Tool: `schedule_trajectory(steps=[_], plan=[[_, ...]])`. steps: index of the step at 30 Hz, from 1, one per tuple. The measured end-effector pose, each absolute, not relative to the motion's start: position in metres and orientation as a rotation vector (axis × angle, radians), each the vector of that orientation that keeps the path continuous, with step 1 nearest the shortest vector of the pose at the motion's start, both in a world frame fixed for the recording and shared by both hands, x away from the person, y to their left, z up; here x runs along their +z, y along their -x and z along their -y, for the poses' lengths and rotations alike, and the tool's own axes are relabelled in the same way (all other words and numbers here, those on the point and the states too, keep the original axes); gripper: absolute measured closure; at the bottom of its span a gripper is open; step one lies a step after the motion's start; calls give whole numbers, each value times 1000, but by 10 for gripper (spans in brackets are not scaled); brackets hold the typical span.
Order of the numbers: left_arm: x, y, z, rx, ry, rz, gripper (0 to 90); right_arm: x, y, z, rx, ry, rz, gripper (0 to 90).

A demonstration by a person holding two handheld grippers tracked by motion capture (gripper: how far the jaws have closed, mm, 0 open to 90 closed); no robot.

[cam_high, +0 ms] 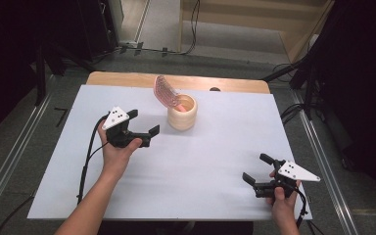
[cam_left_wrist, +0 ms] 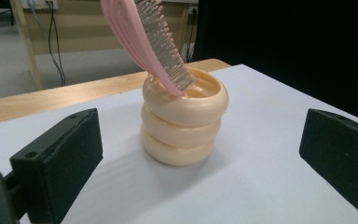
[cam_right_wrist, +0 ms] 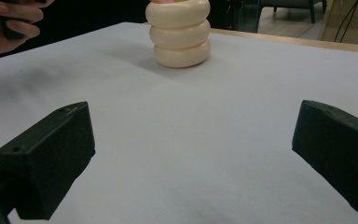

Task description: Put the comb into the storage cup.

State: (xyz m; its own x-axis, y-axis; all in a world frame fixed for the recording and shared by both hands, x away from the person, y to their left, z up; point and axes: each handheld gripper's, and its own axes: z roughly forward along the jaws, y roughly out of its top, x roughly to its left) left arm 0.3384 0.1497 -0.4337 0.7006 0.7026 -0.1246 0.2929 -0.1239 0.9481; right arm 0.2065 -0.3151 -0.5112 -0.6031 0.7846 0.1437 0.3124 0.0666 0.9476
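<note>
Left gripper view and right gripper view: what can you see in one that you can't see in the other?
The left gripper view gives the pink hairbrush with grey bristles, leaning handle-down in the cream ringed holder, and the holder's open top. The right gripper view gives a hand at the upper left, and the holder from farther off, its top cut by the frame. Both share the holder, the white tabletop and a pair of wide-open black jaws.
</note>
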Motion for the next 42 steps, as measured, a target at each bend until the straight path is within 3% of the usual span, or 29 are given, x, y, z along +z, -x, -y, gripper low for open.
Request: schedule_trajectory(steps=[42], plan=[[-454, -270, -215, 516, -1747, -802, 0, -511, -207, 313, 1536, -1094, -1945, 0]])
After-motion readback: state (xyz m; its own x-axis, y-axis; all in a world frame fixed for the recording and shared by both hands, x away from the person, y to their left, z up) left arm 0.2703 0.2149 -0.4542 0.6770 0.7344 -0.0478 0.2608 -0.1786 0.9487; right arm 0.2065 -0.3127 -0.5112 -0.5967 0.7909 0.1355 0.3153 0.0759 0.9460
